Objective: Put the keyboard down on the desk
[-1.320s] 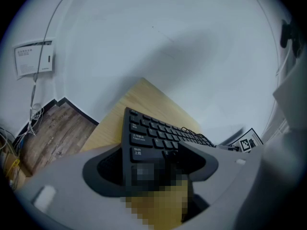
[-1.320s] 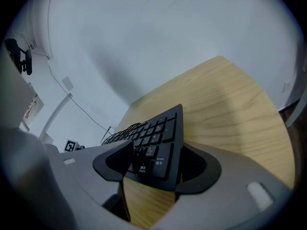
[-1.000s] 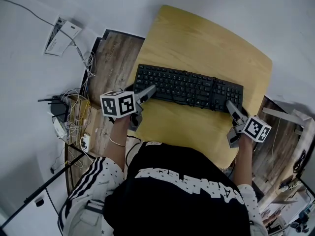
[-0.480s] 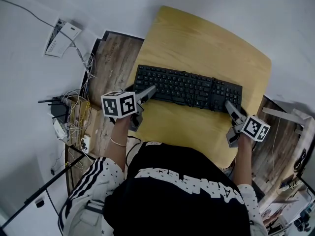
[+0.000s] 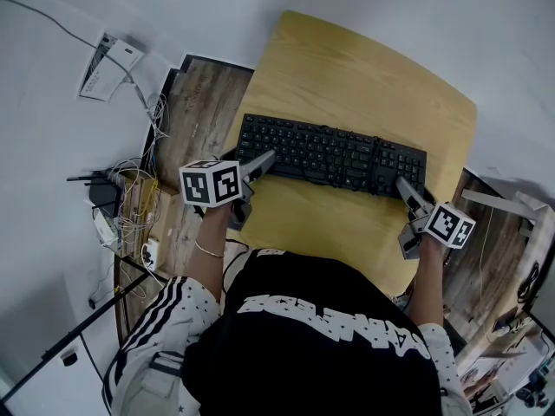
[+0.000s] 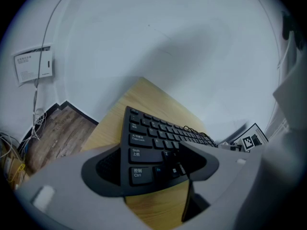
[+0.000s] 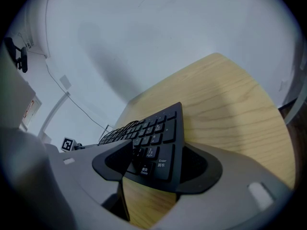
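Office-like room corner indicated. Rounded light-wood desk (image 5: 347, 68) set close to plain white wall (image 5: 451, 16); black full-size keyboard (image 5: 329, 152) laid on it. Dark wood-plank floor (image 5: 201, 102) seen beside desk, littered with tangle of white and yellow cables (image 5: 132, 204). White printed notice (image 5: 108, 63) fixed to wall.

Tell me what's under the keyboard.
The wooden desk lies under the keyboard; bare wood shows in front of it and behind it. The desktop right beneath it is covered, so whether it rests flat, or anything lies there, cannot be seen.
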A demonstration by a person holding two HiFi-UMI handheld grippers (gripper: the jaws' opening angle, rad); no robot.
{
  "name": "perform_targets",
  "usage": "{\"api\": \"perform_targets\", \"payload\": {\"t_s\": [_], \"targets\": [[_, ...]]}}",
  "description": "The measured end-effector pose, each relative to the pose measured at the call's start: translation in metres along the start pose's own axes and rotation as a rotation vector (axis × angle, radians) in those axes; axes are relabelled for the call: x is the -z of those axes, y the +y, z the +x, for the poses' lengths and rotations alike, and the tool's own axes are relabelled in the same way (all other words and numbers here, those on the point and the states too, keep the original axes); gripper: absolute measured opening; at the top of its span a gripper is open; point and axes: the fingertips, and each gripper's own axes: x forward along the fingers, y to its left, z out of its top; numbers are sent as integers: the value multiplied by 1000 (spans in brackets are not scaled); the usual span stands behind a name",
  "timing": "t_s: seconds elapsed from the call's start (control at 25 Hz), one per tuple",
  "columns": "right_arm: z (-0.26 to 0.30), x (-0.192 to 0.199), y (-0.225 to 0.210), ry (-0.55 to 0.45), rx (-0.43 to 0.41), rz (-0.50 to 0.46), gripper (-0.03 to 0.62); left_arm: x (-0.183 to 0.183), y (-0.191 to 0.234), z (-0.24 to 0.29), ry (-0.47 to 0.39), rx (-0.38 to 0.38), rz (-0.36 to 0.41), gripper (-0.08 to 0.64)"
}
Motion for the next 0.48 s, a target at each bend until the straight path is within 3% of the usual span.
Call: {"api": "perform_targets", "payload": {"t_s": [0.48], "targets": [[0, 0, 0, 6, -5, -2, 307, 1, 0, 0, 16, 6, -2, 333]]}}
